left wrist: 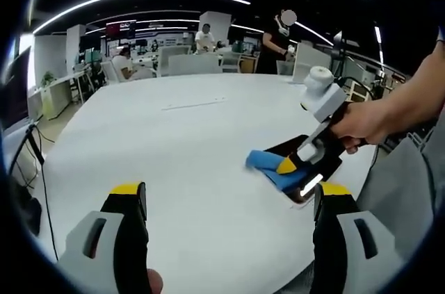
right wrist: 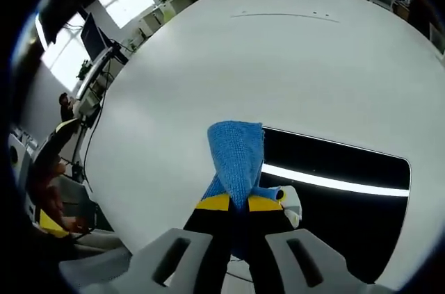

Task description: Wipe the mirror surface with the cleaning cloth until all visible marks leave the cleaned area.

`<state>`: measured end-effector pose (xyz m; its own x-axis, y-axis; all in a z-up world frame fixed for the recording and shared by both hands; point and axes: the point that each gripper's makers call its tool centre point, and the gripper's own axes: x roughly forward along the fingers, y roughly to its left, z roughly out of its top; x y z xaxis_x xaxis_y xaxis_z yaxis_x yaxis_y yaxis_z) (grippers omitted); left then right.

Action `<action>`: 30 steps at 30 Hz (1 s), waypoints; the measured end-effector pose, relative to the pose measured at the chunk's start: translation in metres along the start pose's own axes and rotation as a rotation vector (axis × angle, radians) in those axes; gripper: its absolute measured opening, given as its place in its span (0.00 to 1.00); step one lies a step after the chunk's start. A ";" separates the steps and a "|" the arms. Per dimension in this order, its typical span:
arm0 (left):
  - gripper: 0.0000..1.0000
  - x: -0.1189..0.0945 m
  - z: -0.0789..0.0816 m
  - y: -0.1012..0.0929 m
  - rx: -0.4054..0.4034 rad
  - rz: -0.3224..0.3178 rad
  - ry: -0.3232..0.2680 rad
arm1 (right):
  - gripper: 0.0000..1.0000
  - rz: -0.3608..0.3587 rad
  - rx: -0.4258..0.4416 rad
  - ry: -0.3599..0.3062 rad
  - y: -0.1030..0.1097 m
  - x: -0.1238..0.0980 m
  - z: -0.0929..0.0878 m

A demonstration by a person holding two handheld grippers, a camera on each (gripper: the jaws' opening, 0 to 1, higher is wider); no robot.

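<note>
Cloth [right wrist: 236, 158] pinched in rt tongs [right wrist: 238, 202], draped on mirror [right wrist: 334, 162] edge to wipe; lt tongs [left wrist: 226, 200] wide, idle over table [left wrist: 174, 134].

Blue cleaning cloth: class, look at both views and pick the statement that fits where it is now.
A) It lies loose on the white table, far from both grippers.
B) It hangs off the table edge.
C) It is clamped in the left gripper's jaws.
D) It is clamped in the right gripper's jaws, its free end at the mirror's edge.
D: the blue cleaning cloth rises from the right gripper, whose jaws are shut on it, reaching the dark mirror; the left gripper stands open.
</note>
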<state>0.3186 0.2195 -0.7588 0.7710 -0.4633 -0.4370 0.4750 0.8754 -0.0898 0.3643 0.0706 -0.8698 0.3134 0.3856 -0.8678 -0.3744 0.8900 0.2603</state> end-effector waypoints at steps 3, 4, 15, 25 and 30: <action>0.99 0.000 0.000 0.002 -0.004 -0.002 0.001 | 0.01 0.003 0.000 0.000 0.000 -0.002 -0.001; 0.99 0.000 0.000 0.001 -0.003 -0.004 -0.001 | 0.01 0.004 0.002 0.000 -0.001 -0.002 -0.001; 0.99 0.000 0.000 -0.001 0.003 -0.006 0.002 | 0.01 0.012 0.009 0.000 -0.011 -0.004 -0.004; 0.99 0.002 -0.003 -0.008 0.004 -0.018 0.009 | 0.01 0.007 0.054 -0.005 -0.028 -0.014 -0.009; 0.99 0.003 -0.003 -0.011 0.008 -0.025 0.011 | 0.01 0.001 0.077 -0.014 -0.037 -0.016 -0.010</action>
<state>0.3149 0.2089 -0.7618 0.7543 -0.4832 -0.4444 0.4975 0.8624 -0.0933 0.3644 0.0295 -0.8700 0.3250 0.3897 -0.8617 -0.3065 0.9054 0.2939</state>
